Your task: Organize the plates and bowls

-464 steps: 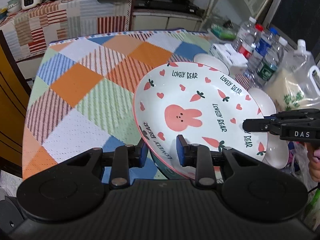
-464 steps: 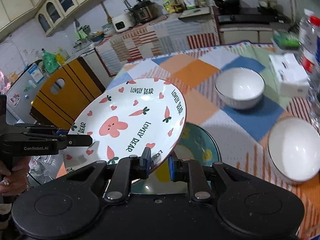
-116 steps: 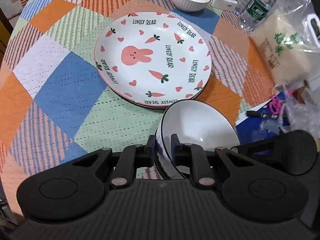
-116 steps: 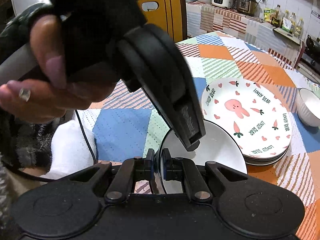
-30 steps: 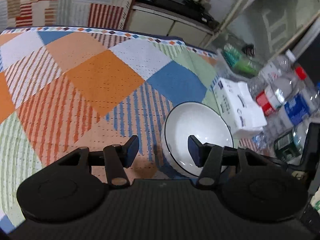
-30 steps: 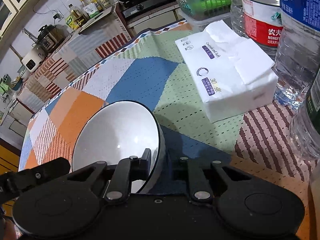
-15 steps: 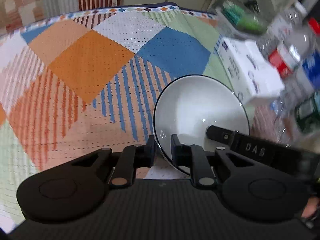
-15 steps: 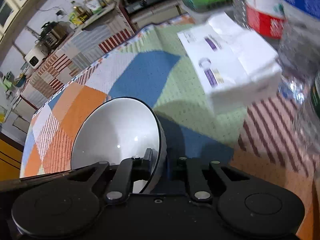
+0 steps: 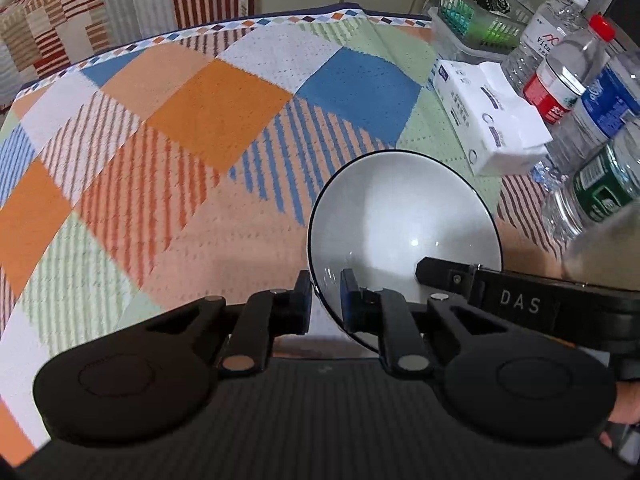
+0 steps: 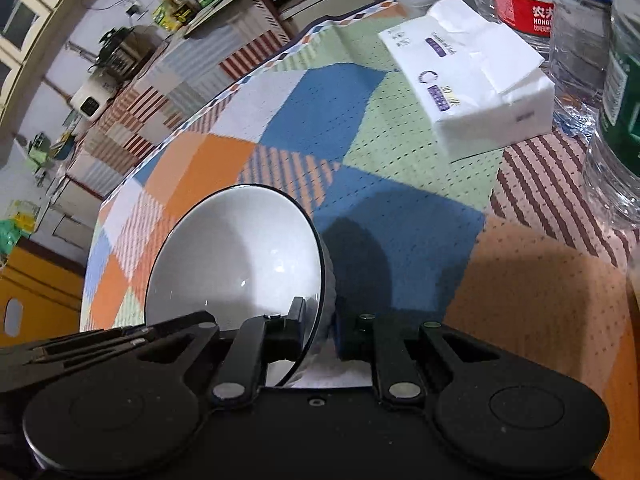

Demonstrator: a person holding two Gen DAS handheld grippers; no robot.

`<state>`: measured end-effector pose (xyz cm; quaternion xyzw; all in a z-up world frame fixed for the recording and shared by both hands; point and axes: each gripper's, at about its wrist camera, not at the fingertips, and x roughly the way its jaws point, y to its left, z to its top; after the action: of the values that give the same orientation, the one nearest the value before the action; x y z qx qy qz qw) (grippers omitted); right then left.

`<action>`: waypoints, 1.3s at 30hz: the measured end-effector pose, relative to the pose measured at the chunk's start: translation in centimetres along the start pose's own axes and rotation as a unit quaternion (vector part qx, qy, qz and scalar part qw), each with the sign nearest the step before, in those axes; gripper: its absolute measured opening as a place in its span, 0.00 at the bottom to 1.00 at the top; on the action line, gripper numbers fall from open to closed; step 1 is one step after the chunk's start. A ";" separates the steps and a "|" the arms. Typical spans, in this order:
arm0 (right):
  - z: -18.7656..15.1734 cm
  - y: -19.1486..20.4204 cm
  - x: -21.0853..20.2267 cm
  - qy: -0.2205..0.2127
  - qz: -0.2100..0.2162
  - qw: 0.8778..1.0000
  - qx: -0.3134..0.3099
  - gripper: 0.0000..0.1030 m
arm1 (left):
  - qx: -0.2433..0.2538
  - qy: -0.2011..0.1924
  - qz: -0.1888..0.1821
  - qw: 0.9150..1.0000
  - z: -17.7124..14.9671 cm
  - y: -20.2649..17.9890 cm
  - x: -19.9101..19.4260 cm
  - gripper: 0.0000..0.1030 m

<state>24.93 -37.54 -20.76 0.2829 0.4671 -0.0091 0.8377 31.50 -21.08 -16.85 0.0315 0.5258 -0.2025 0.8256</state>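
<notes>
A white bowl point(image 9: 404, 216) with a thin dark rim is held off the patchwork tablecloth point(image 9: 192, 120) and tilted. My left gripper point(image 9: 325, 296) is shut on its near-left rim. My right gripper point(image 10: 318, 328) is shut on the opposite rim; its black finger marked DAS point(image 9: 516, 300) reaches in from the right in the left wrist view. The bowl point(image 10: 236, 264) also fills the lower left of the right wrist view, casting a shadow on the cloth. The plates are out of view.
A white tissue pack point(image 9: 488, 116) lies right of the bowl. Several water bottles point(image 9: 568, 76) stand at the table's right edge, with a clear basket point(image 9: 476, 20) behind them. A covered counter point(image 10: 132, 92) with appliances stands beyond the table.
One second ago my left gripper was open around the bowl's rim; it has since shut on it. The bowl has risen off the cloth, held by both grippers.
</notes>
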 end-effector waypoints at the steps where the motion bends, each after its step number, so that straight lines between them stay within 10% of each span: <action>1: -0.3 0.3 -0.3 0.002 0.001 1.000 -0.005 0.17 | 0.001 -0.002 0.000 1.000 -0.3 0.1 -0.5 0.13; 39: -15.9 11.1 -17.5 0.003 0.056 0.990 -0.130 0.19 | 0.054 0.010 -0.043 0.998 -15.6 4.1 -22.7 0.15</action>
<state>5.80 -24.86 -8.27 0.1971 0.4498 0.0996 0.8654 11.35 -6.39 -4.51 0.0549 0.5233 -0.2655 0.8079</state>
